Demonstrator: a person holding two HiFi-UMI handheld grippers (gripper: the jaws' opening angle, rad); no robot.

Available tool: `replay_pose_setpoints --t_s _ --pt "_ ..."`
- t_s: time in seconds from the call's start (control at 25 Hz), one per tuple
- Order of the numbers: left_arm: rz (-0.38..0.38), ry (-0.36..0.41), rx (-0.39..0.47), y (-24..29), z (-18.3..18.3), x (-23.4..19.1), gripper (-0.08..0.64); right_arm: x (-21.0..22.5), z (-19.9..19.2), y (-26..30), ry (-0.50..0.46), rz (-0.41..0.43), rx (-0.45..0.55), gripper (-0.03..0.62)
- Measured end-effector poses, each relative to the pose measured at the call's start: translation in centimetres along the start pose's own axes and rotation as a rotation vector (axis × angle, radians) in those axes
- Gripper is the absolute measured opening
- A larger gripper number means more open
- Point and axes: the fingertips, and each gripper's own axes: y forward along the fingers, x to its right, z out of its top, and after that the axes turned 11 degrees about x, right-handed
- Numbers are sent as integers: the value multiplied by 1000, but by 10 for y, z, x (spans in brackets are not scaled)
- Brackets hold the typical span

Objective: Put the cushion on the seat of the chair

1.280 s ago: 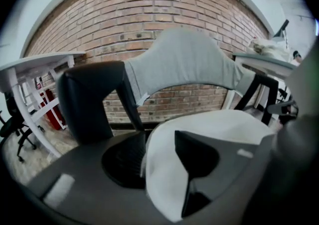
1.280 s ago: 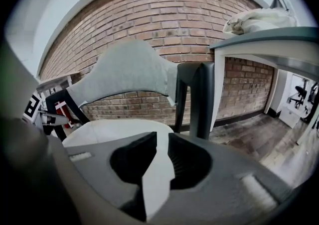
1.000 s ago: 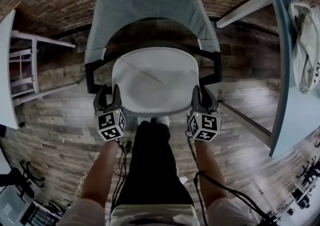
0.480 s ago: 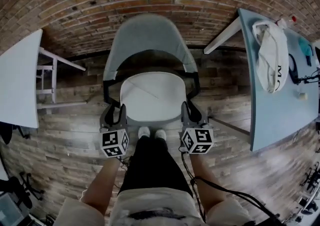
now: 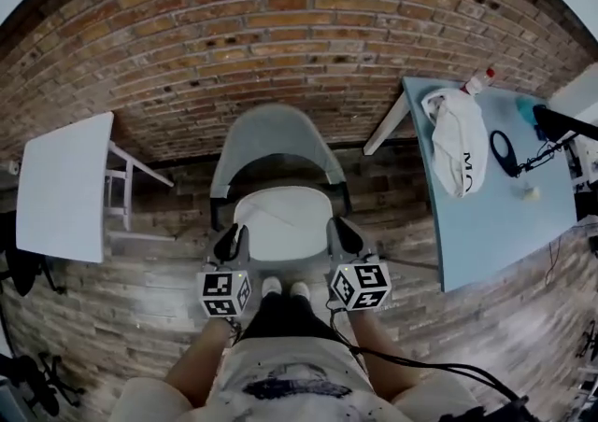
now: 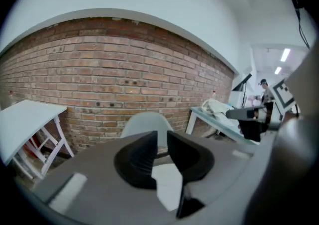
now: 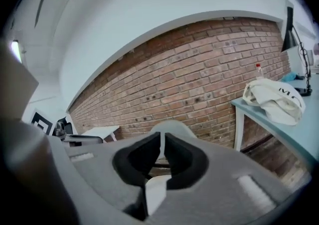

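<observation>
The white cushion [image 5: 280, 222] lies flat on the seat of the grey-backed chair [image 5: 276, 142]. Both grippers hang in front of the chair and touch neither it nor the cushion. My left gripper [image 5: 231, 241] is near the seat's front left corner; its jaws have just been closing, a narrow gap remains and nothing is between them. My right gripper [image 5: 342, 232] is near the front right corner, jaws together but for a thin slit, empty. In the left gripper view the left gripper [image 6: 162, 138] points at the chair back [image 6: 144, 122]. The right gripper [image 7: 162, 138] does the same in the right gripper view.
A brick wall [image 5: 280, 47] stands behind the chair. A white table [image 5: 61, 182] is at the left. A light blue table [image 5: 486, 224] at the right carries a white bag [image 5: 458, 145] and cables. The person's shoes [image 5: 283, 288] stand just before the seat.
Both grippers have lifted away from the cushion's front corners as the person straightened, so the chair looks smaller and lower. The left jaws have narrowed from wide open.
</observation>
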Motion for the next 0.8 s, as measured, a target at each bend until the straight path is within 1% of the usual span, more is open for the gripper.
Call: replay_pose_setpoints --t_s 0.08,0.16,0.28,0.4,0.48,0.64,0.8 --pt "-7 2 23 -6 19 6 55 -7 18 -3 -9 9 19 25" --pt "-16 -3 42 -6 35 12 46 -11 35 -3 -20 15 34 5" --pt "-34 -15 72 -7 53 22 21 -15 54 -7 -40 21 47 2" --pt "-35 -8 101 -13 66 24 15 -23 64 -14 -53 26 57 0" --pt "-33 1 106 -16 73 23 -9 -28 68 -17 -60 28 58 0" --pt "-22 1 130 -21 87 18 -9 -37 74 -20 -90 32 51 -2" --pt "-24 7 147 -20 98 15 -9 -40 79 -14 -90 37 56 -2"
